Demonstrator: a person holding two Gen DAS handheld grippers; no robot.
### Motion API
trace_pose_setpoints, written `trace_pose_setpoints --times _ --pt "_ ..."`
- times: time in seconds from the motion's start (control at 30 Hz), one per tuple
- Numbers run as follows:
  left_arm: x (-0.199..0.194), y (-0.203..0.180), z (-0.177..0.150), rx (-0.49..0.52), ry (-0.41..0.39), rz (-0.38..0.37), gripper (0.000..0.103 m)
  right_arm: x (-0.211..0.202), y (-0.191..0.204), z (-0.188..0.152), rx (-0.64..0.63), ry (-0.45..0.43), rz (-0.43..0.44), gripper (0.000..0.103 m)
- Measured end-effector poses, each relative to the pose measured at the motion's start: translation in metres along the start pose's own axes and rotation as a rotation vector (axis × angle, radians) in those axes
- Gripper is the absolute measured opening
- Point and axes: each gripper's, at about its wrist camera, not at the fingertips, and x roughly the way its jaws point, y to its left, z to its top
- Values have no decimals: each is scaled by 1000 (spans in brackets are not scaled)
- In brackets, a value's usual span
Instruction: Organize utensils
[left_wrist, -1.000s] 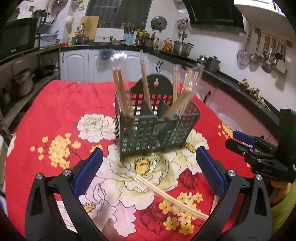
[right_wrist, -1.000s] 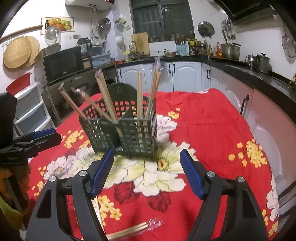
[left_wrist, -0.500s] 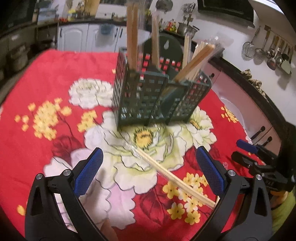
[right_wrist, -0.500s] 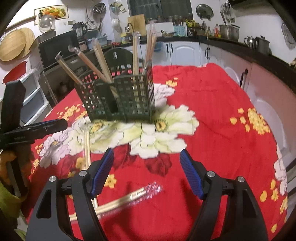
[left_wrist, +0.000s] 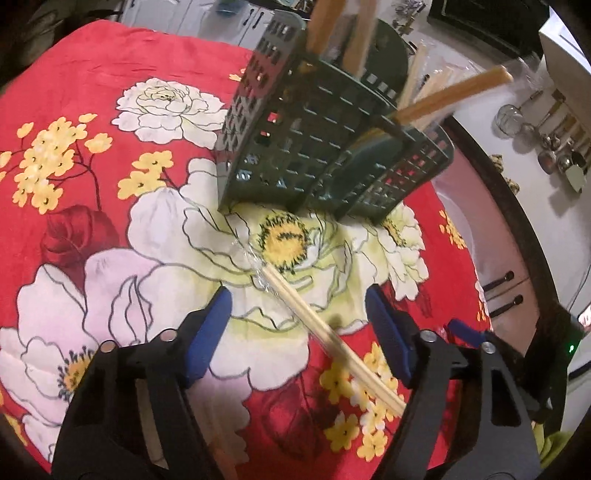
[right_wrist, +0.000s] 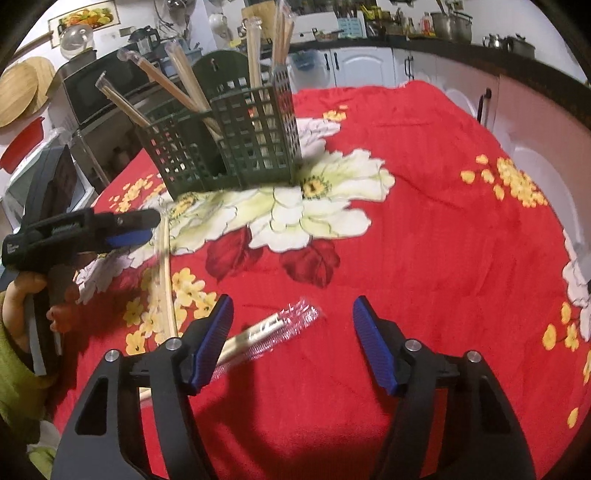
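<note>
Surface: red floral tablecloth (right_wrist: 424, 221).
Caddy: dark green utensil basket (left_wrist: 317, 147), upright, wrapped chopsticks inside.
Left gripper (left_wrist: 299, 328): wide open, empty, straddling wrapped chopsticks (left_wrist: 325, 336).
Right gripper (right_wrist: 291, 339): wide open, empty; second wrapped pair (right_wrist: 273, 332) beside its left finger.

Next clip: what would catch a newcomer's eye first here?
The loud red floral tablecloth fills both views, and the dark green caddy standing on it bristles with wrapped chopsticks. Two more wrapped pairs lie loose on the cloth: one between the open jaws of the left gripper, another beside the left jaw of the right gripper, also open.
</note>
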Motion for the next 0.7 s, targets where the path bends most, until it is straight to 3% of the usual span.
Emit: trace_pose_setpoints --times 0.17,0.37,0.4,0.43,0.6,0.7 --pt "7 7 9 -32 3 -1 57 9 -5 -1 45 31 19 50" --pt "13 13 17 -34 -6 14 39 9 -9 0 75 32 51 23" --pt "13 14 18 -36 -9 18 34 9 -10 1 78 29 60 13" --pt "14 15 19 -38 -9 20 32 9 -10 1 80 27 64 10" --pt "15 22 20 -49 -12 24 14 3 -11 5 99 -5 87 7" --pt "13 28 20 -58 -12 14 10 -2 -10 8 93 -23 90 6"
